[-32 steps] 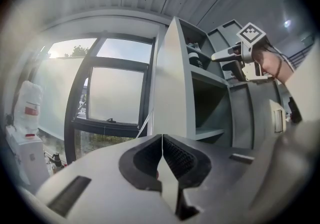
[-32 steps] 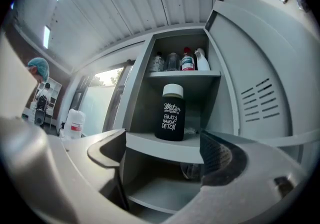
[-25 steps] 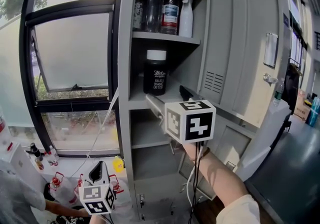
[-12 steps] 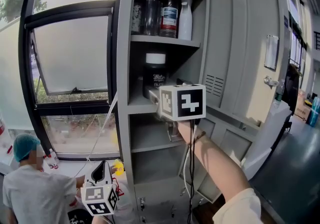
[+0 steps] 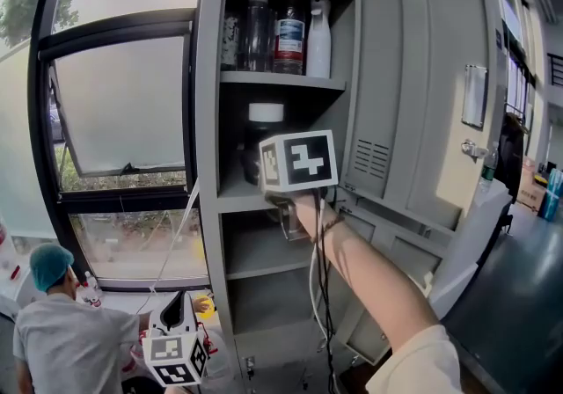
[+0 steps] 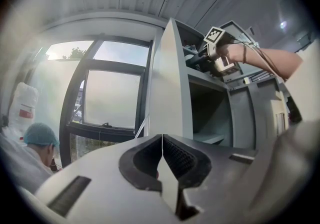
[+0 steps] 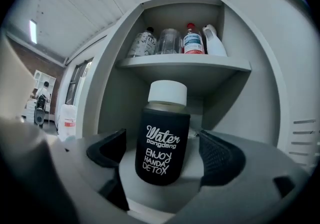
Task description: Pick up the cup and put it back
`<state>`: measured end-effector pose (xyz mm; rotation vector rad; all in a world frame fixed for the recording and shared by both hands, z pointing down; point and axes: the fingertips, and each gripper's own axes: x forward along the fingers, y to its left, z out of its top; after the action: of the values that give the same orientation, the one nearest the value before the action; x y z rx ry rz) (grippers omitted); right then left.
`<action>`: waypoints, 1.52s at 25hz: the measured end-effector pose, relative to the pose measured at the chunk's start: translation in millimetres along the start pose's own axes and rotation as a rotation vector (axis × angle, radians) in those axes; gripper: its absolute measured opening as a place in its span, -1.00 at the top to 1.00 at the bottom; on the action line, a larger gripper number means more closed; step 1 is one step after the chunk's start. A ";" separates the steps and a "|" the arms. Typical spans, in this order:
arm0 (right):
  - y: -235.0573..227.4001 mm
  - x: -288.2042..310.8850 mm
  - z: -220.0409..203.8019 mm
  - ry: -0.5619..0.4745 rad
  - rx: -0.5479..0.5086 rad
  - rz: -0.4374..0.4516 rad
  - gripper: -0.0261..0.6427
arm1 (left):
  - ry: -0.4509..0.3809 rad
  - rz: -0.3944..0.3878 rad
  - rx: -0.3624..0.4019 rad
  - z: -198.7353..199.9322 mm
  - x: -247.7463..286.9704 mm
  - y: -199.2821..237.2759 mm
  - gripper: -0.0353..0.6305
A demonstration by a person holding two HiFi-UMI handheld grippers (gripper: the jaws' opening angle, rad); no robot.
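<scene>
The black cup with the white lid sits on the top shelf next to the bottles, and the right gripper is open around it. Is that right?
Not quite. The black cup stands alone one level below the top shelf, where the bottles are. The right gripper view shows this. The right gripper is indeed open around it.

We find the cup [image 7: 162, 138] on the cabinet's [image 5: 208, 120] middle shelf, between our right gripper's [image 7: 164, 154] jaws. Bottles [image 5: 281, 32] stand on the shelf above. The window [image 5: 123, 93] lies left of the cabinet.
</scene>
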<state>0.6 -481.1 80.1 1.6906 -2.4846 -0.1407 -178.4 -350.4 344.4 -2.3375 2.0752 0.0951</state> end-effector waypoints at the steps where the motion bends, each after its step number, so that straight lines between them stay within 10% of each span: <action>1: 0.2 1.7 0.4 0.003 -0.005 -0.002 -0.40 | -0.001 -0.001 0.000 0.2 1.3 -0.6 0.87; 38: 8.7 51.5 -0.6 0.082 0.082 0.081 -0.32 | 0.021 0.040 -0.048 -20.0 9.8 26.0 0.87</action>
<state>-25.9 -525.8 85.0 1.5884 -2.5254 0.0377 -202.4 -364.2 364.5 -2.3342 2.1538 0.1226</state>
